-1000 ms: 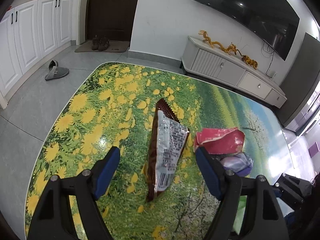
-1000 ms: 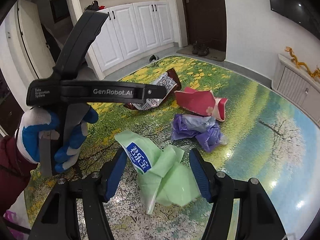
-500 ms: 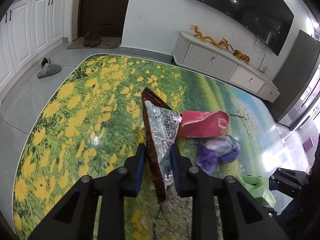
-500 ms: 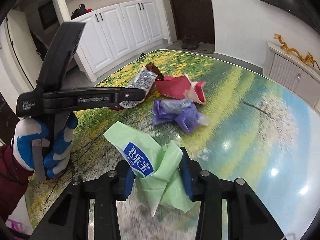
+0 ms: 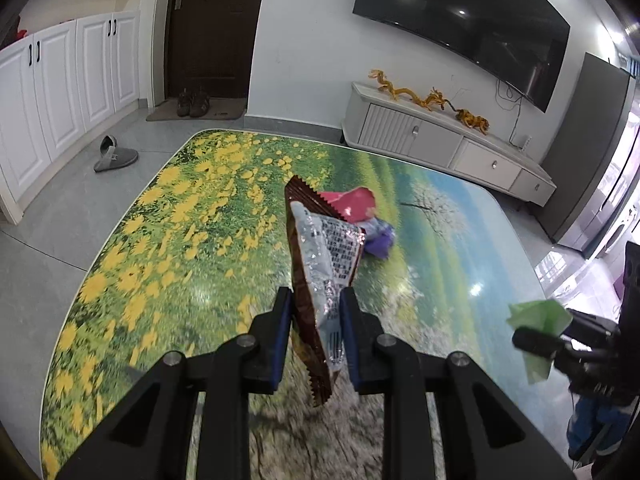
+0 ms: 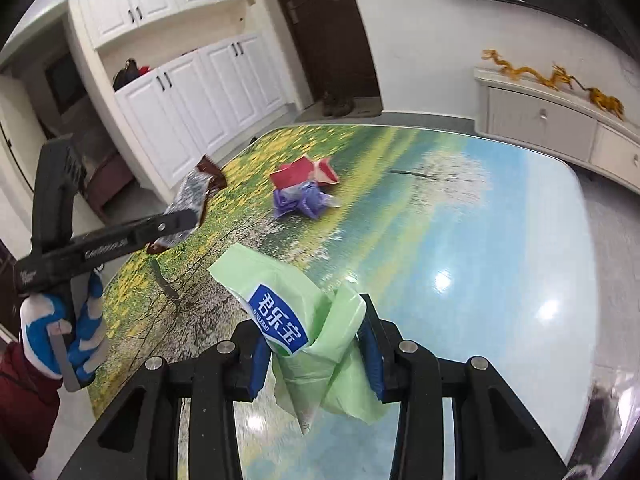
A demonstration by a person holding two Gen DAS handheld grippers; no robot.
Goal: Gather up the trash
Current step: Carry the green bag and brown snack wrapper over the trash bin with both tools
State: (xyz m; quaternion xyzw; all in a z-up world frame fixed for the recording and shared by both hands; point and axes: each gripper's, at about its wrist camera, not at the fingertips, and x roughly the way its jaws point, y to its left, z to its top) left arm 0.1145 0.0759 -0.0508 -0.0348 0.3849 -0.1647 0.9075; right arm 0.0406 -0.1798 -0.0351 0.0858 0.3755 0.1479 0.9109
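Indoors, scene: a living room with a glossy printed table (image 5: 208, 216) at its centre.
Surface: the tabletop carries a landscape print, yellow flowers on green at one end, a white tree and blue sky at the other; ceiling lights glare off it.
Left gripper (image 5: 314, 330): clenched on a brown-and-silver snack wrapper (image 5: 326, 256), which stands up between the blue pads, lifted clear of the table.
Right gripper (image 6: 314, 354): clamped on a crumpled green plastic bag (image 6: 320, 344) bearing a blue label, held above the tabletop's near edge.
Left hand (image 6: 60, 338): in a blue-and-white glove, wrapped round the left gripper's handle, seen from the right wrist view.
Trash on the table: a torn red carton (image 6: 302, 174) and a bunched purple bag (image 6: 304, 200), touching each other near the middle of the print.
Room, far wall: a dark wall-mounted television (image 5: 464, 20) above a white media cabinet (image 5: 440, 140) topped by a golden dragon ornament (image 5: 430, 98).
Room, entry side: a dark door (image 5: 212, 24), shoes (image 5: 194, 102) on a mat, white cupboards (image 5: 60, 92).
Floor: grey tile, with one grey slipper (image 5: 114, 156) lying well apart from the table.
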